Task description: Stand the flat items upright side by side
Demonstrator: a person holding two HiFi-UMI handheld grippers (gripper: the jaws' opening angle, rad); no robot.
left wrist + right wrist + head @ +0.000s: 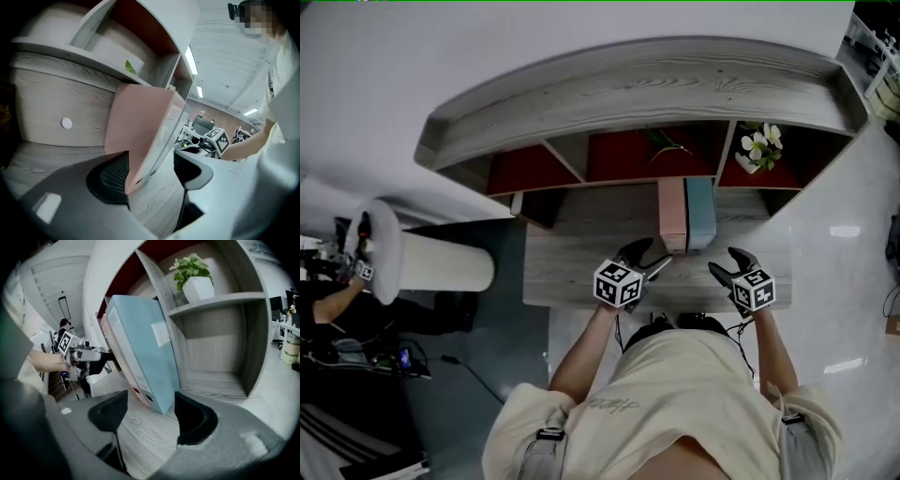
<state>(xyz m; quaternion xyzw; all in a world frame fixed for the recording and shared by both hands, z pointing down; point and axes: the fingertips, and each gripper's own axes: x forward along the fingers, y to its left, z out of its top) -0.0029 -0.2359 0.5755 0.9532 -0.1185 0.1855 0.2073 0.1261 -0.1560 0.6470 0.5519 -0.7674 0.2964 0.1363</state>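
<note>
On the wood-grain desk, smooth pink binder and blue binder stand touching; left claw and right claw gape.

In the right gripper view the pink binder sits mostly hidden behind the blue binder — only its spine shows.

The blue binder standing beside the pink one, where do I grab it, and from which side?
Probably take the blue binder across its narrow spine, coming from the front with the right gripper. It stands upright, spine toward you; the pink binder hugs its left side, so ease one jaw between.
</note>
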